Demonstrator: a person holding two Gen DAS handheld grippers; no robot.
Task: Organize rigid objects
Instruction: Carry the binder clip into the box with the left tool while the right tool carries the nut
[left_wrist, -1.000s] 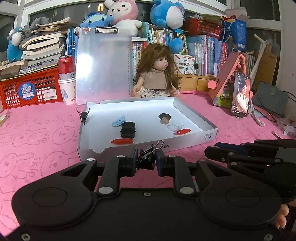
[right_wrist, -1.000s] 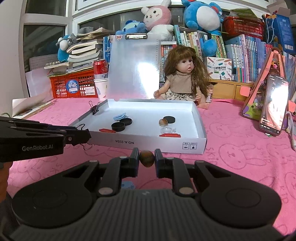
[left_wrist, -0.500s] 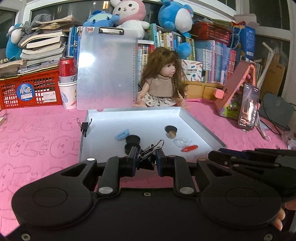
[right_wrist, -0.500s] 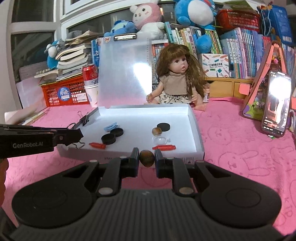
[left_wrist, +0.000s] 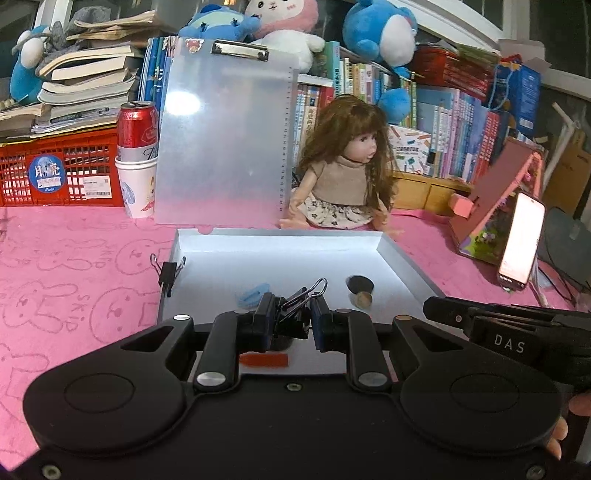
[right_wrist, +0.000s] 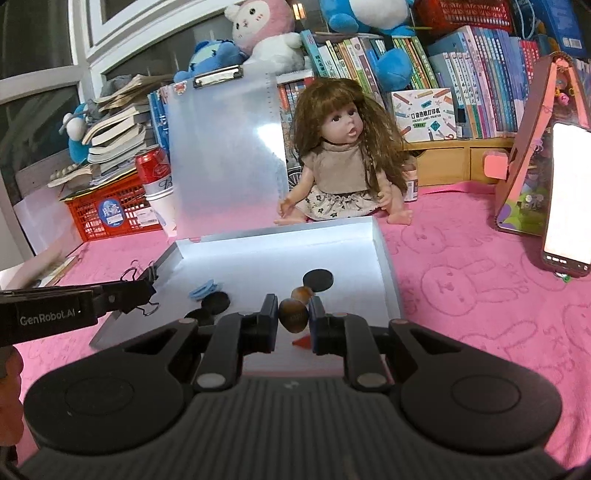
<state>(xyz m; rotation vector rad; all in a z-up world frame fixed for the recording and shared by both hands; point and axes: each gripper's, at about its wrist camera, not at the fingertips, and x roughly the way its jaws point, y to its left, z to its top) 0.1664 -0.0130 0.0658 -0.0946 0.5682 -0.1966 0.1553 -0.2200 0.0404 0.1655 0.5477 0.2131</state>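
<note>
A black binder clip (left_wrist: 295, 300) and a brown nut (right_wrist: 293, 315) (glossy, oval) are hanging clamped above the white tray (right_wrist: 386, 266).

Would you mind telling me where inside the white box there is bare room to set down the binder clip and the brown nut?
The white box is bare along its far wall, beyond the black disc, and in its near right corner. Crowded: the middle, with the blue piece, black caps and second nut.
</note>
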